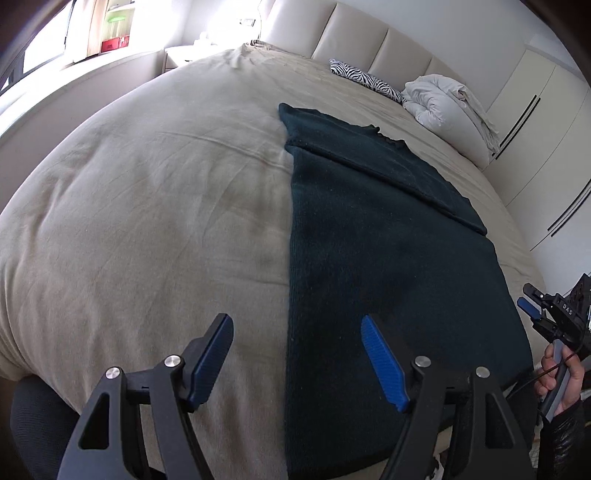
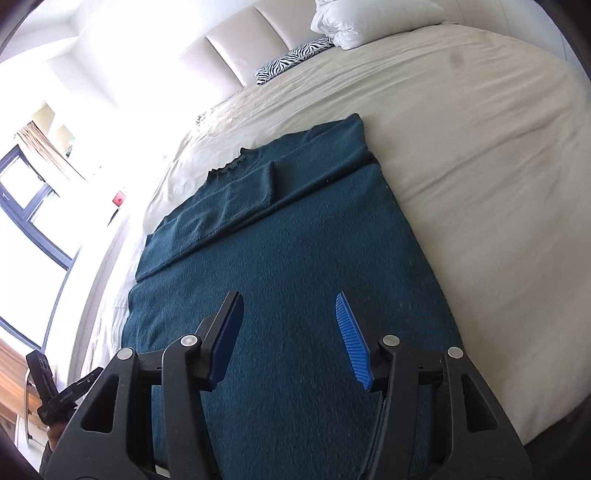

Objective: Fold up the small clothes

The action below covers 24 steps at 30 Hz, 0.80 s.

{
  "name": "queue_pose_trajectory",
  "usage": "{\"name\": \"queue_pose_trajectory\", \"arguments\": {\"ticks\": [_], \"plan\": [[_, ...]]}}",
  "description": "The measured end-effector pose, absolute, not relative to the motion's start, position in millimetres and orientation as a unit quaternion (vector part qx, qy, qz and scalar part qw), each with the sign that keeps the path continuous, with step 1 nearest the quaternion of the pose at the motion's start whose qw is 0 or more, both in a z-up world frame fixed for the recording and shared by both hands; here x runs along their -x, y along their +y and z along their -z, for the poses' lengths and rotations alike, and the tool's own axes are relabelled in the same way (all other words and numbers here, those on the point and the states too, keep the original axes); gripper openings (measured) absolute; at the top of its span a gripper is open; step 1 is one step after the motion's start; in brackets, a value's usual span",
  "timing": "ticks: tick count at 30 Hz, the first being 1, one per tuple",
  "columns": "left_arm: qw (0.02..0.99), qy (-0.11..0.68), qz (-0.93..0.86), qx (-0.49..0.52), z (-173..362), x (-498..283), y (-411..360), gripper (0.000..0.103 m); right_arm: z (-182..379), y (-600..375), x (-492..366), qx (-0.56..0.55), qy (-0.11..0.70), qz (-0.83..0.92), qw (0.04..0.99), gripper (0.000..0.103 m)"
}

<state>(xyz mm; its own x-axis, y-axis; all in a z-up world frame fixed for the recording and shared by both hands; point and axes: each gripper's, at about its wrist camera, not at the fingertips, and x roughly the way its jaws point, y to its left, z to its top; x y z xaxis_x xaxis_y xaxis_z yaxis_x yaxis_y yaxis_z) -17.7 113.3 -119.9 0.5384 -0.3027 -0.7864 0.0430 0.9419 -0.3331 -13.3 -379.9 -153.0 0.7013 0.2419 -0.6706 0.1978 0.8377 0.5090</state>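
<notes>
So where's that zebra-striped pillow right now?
The zebra-striped pillow lies at the far end of the bed, against the padded headboard, beside the white bundled duvet and beyond the teal sweater.

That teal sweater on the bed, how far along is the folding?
Partly done. The teal sweater lies flat on the beige bedspread with its sleeves already folded across the chest. Nothing is in hand: the left gripper and right gripper are both open above the hem. Folding the body up appears to remain.
</notes>
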Motion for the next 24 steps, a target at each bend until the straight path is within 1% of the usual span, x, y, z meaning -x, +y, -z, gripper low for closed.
{"name": "queue_pose_trajectory", "arguments": {"ticks": [4,5,9,11,13,15,17,24], "plan": [[0.853,0.485,0.112,0.157,125,35,113,0.07,160,-381,46,-0.289,0.397,-0.007,0.871,0.051],[0.848,0.49,0.116,0.163,127,38,112,0.068,161,-383,54,-0.291,0.398,-0.008,0.87,0.051],[0.836,0.503,0.135,0.17,132,48,109,0.065,159,-393,76,-0.3,0.401,-0.007,0.866,0.051],[0.831,0.508,0.14,0.179,134,48,108,0.061,158,-398,82,-0.304,0.399,-0.004,0.865,0.051],[0.824,0.513,0.148,0.19,135,49,110,0.051,159,-403,89,-0.314,0.404,-0.002,0.859,0.051],[0.819,0.521,0.148,0.189,137,49,110,0.037,160,-407,95,-0.317,0.409,0.001,0.856,0.051],[0.817,0.525,0.146,0.189,138,50,111,0.03,159,-411,100,-0.313,0.415,0.009,0.854,0.051],[0.809,0.527,0.156,0.208,143,48,119,0.028,158,-451,134,-0.336,0.428,0.056,0.837,0.051]]}}
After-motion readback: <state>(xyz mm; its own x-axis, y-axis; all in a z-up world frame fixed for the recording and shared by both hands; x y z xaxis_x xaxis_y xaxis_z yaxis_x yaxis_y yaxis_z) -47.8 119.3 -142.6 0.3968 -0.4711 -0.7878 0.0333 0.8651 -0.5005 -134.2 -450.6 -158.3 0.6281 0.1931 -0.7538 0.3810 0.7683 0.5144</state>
